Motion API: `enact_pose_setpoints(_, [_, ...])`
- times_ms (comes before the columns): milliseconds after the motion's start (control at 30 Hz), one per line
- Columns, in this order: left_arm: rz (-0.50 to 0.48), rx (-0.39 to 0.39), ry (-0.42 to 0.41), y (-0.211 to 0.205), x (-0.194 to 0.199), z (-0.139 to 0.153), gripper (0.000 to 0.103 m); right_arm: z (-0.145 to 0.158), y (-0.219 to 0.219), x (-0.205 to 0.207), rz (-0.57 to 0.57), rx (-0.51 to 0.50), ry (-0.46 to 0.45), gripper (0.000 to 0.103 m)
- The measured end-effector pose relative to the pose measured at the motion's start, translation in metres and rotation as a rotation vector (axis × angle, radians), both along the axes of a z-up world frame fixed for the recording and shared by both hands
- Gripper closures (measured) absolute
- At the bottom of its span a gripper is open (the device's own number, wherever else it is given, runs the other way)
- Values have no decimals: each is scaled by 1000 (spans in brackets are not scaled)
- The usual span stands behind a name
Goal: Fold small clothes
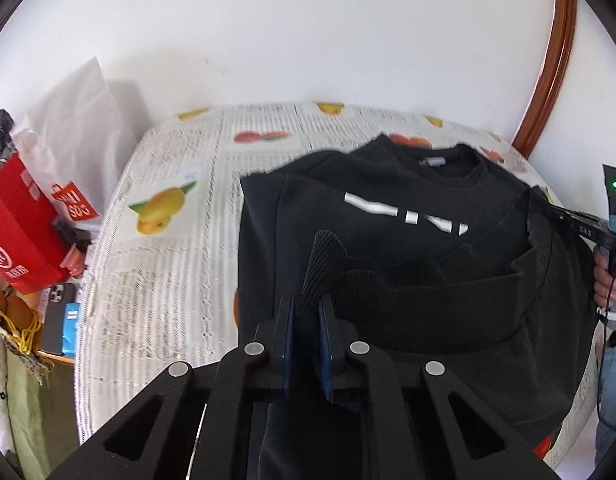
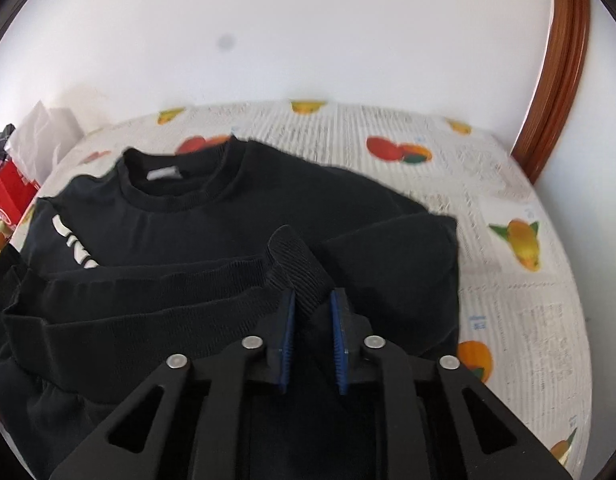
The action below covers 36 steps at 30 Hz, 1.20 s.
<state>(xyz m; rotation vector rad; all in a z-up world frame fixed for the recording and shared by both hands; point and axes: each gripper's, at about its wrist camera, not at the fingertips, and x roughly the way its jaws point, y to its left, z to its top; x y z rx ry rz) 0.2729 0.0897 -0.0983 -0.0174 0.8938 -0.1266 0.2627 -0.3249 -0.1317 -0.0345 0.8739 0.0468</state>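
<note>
A black sweatshirt (image 1: pixel 388 184) with white lettering lies collar-away on the fruit-print table cover (image 1: pixel 168 240); its lower part is raised and bunched. In the left wrist view my left gripper (image 1: pixel 307 306) is shut on the ribbed hem (image 1: pixel 324 256) at the garment's left corner. My right gripper (image 2: pixel 313 300) has the ribbed hem (image 2: pixel 296 256) pinched between its blue pads at the right corner of the sweatshirt (image 2: pixel 228 216). From the left wrist view the right gripper (image 1: pixel 548 210) shows at the far right, gripping the cloth's edge, with a person's hand (image 1: pixel 606 280) behind it.
Left of the table stand a red box (image 1: pixel 20 232), a white shopping bag (image 1: pixel 76 140) and a dark phone (image 1: pixel 58 316). A white wall backs the table, with a brown wooden frame (image 1: pixel 556 80) at the right. Bare table cover (image 2: pixel 508 184) shows right of the garment.
</note>
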Motion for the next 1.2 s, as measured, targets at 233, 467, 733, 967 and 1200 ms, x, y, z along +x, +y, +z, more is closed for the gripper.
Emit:
enact_pose_setpoints(233, [73,-24,-135,-8,16,41,92,56,-42,-30,-73,181,-190,89])
enact_pose_setpoints(467, [93,-72,-125,-15,70,25,92,60,-75,-10,-190,234,-233,88])
enact_pose_setpoints(733, [100,-65,-12,-17,107,-29,92,4,-81,26,-273,171,-97,88])
enact_pose_setpoints(967, [106,-79,23,-13,110,-44,89,-14,-79,41,-281,121,-23,85])
enact_pose_setpoints(1200, [66,-75,52,-18,99,-35,66,20,-69,16,-260,53,-101,66])
